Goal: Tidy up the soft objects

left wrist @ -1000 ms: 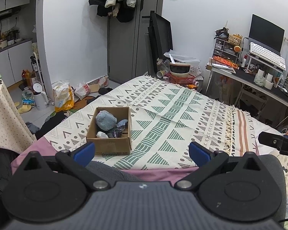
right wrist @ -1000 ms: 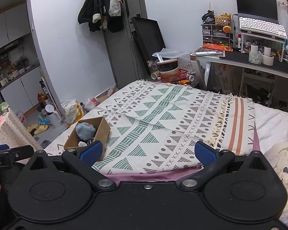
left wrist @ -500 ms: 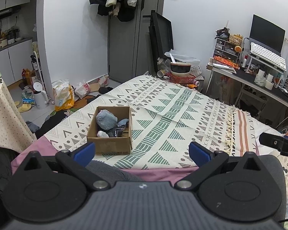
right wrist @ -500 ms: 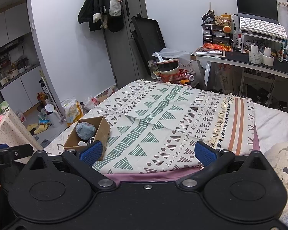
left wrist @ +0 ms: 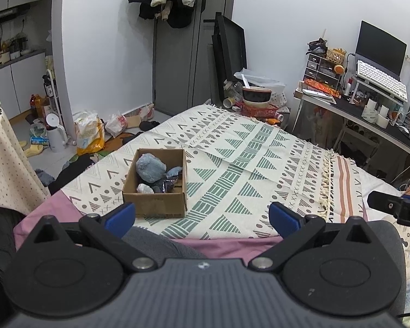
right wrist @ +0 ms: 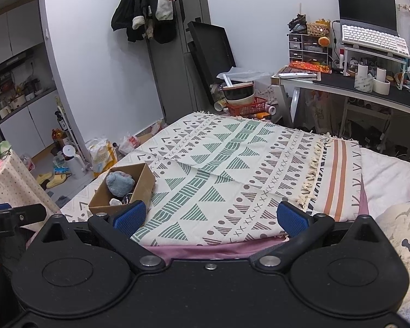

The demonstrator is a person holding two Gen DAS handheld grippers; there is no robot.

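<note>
A brown cardboard box (left wrist: pixel 155 205) sits on the patterned blanket (left wrist: pixel 246 169) at the bed's near left. It holds a fluffy grey-blue soft lump (left wrist: pixel 150 168) and several smaller dark and pale soft items. The box also shows in the right wrist view (right wrist: pixel 145 180), with the same lump (right wrist: pixel 119 183). My left gripper (left wrist: pixel 202 216) is open and empty, held near the bed's front edge, just right of the box. My right gripper (right wrist: pixel 210 217) is open and empty, farther right over the blanket (right wrist: pixel 232 169).
A purple sheet (left wrist: pixel 232 246) edges the bed in front. A cluttered desk (right wrist: pixel 369 90) with keyboard and monitor stands at the right. A cloth-covered table (left wrist: pixel 2 164) is at the left. Bags and a kettle (left wrist: pixel 56 134) litter the floor. A printed pillow (right wrist: pixel 404 232) lies at the near right.
Both grippers stay open and empty. The views have barely shifted; the box and its contents have not moved.
</note>
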